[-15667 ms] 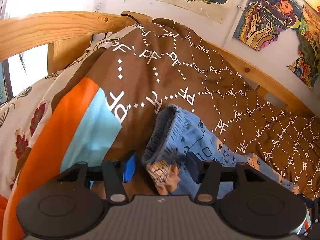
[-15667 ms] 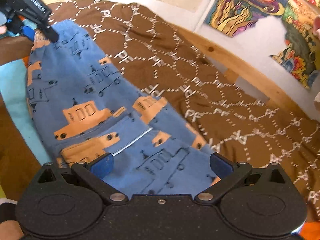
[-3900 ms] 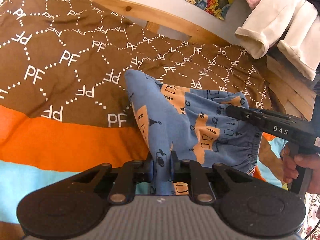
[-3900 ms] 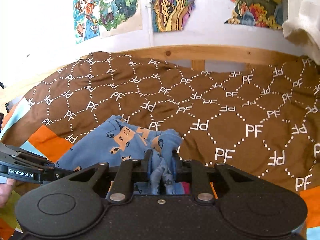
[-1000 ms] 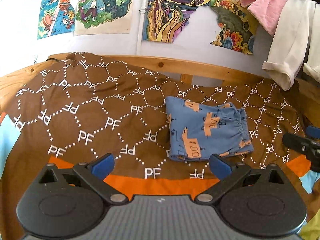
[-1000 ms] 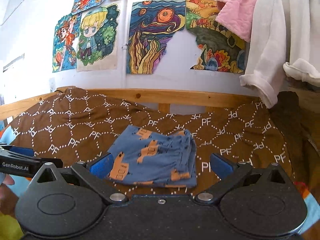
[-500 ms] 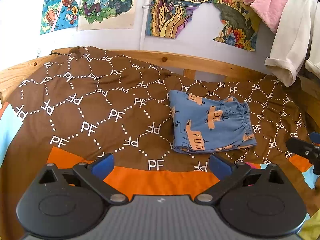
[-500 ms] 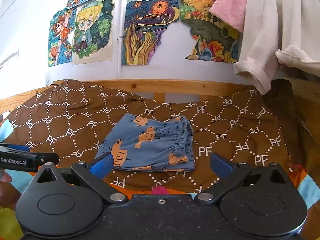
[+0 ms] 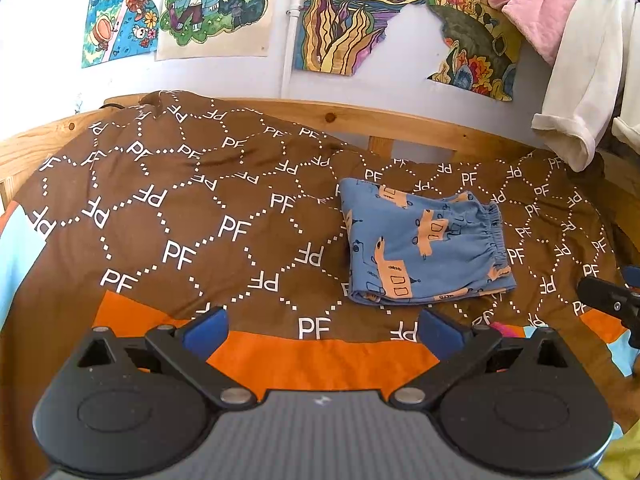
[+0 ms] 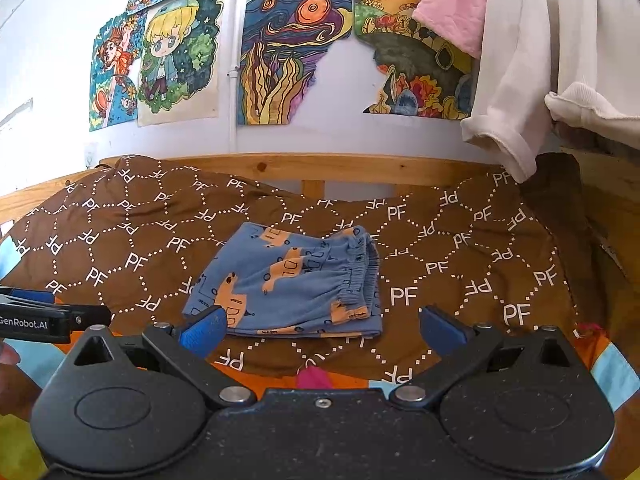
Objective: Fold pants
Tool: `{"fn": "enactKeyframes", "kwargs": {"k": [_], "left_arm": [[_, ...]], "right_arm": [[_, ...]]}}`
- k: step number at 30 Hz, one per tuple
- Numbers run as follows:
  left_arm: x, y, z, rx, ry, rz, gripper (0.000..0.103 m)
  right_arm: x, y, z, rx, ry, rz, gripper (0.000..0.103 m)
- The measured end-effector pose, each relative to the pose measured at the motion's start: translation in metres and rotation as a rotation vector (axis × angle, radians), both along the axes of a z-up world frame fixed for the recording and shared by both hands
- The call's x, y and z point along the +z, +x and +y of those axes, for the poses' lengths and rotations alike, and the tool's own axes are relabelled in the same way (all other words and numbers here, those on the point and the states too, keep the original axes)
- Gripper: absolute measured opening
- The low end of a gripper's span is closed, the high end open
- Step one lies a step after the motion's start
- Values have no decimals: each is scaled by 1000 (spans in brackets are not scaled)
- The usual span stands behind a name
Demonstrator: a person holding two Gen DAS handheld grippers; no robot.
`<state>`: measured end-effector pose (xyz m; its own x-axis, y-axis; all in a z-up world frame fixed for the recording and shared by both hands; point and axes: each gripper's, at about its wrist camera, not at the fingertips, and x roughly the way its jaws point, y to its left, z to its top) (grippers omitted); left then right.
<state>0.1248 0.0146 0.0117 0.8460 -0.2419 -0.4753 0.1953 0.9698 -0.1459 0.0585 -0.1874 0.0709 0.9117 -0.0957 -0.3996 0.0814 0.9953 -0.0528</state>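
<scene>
Both tongs (image 9: 320,328) (image 10: 320,326) gape empty; pants (image 9: 424,246) folded flat.

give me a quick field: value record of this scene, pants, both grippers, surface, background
pants: blue pants with orange print, folded into a compact rectangle, elastic waistband on its right side
surface: brown PF-patterned blanket on a wooden-framed bed
left gripper: left gripper open, empty, clear of the pants
right gripper: right gripper open, empty, short of the pants
background: drawings on the wall, white and pink clothing hanging at right
</scene>
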Motion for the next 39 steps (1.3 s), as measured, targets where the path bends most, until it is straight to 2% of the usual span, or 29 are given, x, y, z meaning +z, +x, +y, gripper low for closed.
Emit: {"fn": "enactKeyframes", "kwargs": {"k": [28, 39], "left_arm": [[-4, -1, 2, 14, 16, -10, 103], [-8, -3, -1, 36, 53, -15, 103]], "right_arm": [[-2, 0, 1, -7, -2, 8, 102], [-6, 0, 5, -1, 3, 27, 102]]}}
